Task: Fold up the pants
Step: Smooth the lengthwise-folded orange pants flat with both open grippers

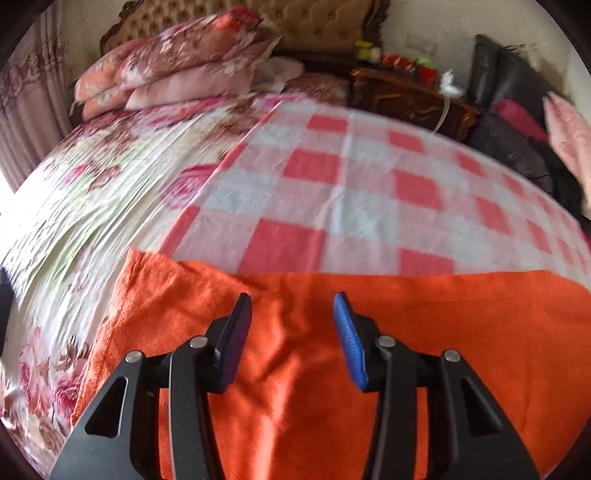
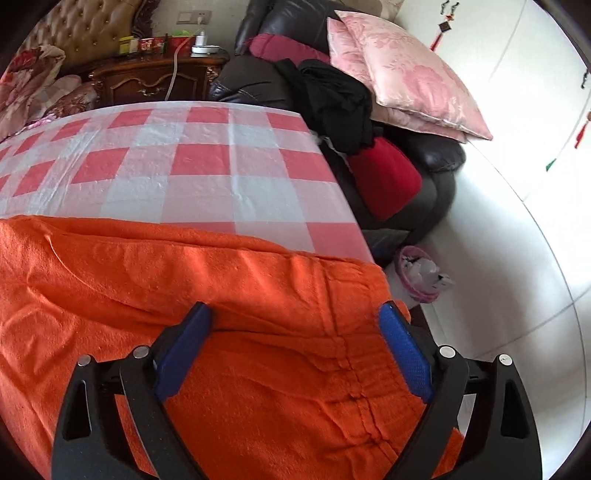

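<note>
Orange pants point(image 2: 229, 332) lie spread along the near edge of a red-and-white checked cloth point(image 2: 207, 155); both grippers hang over them, jaws apart.

Left gripper point(image 1: 293, 308): jaws partly apart above the orange fabric, nothing pinched between the pads; right gripper point(image 2: 295, 314): jaws wide apart over the gathered waistband end at the right near corner, nothing clamped; far left, a floral bedspread point(image 1: 92, 192) with stacked floral pillows point(image 1: 177, 70) against a tufted headboard point(image 1: 317, 26); far centre, a dark wooden nightstand point(image 2: 147, 79) carrying small items too small to tell; right of the cloth, a dark leather sofa point(image 2: 436, 162) holding pink cushions point(image 2: 406, 77), black clothing point(image 2: 332, 99) and a red cushion point(image 2: 384, 181); on the floor near the sofa, a pink basket point(image 2: 417, 273) with crumpled white material inside.
</note>
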A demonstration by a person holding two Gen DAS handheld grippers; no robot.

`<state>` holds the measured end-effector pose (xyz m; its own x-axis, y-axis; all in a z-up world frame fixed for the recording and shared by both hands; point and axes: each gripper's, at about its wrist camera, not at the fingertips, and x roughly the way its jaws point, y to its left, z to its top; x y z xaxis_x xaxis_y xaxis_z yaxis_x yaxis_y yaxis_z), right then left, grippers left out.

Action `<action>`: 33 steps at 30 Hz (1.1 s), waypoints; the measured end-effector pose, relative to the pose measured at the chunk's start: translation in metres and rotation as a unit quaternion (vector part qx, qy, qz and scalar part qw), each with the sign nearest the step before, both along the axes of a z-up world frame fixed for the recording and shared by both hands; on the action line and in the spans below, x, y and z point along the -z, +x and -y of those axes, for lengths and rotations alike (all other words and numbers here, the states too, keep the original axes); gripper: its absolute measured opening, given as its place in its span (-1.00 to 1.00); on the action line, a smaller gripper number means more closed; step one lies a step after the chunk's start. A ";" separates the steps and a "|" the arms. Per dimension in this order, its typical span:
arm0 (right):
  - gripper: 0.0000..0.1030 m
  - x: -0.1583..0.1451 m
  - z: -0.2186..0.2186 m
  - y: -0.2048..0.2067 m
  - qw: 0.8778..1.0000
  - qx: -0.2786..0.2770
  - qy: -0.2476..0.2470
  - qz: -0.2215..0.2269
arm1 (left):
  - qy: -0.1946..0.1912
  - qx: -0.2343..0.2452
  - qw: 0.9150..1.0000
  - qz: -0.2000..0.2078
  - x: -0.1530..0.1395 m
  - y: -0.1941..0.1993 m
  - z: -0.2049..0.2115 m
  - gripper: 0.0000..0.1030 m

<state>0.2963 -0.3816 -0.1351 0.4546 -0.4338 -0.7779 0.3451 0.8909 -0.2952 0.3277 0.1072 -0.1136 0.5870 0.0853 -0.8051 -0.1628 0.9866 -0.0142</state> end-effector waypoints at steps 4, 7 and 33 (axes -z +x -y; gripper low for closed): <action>0.70 -0.024 -0.013 -0.033 0.999 -0.001 0.030 0.033 | 0.016 0.053 0.998 0.005 -0.008 -0.037 0.044 -0.08; 0.70 -0.026 -0.038 -0.059 0.998 -0.008 0.049 0.023 | 0.007 0.078 0.997 0.003 -0.001 -0.072 0.074 -0.03; 0.70 -0.043 -0.120 -0.129 0.999 -0.042 -0.001 -0.004 | 0.008 0.037 0.999 -0.003 0.003 -0.142 0.050 0.28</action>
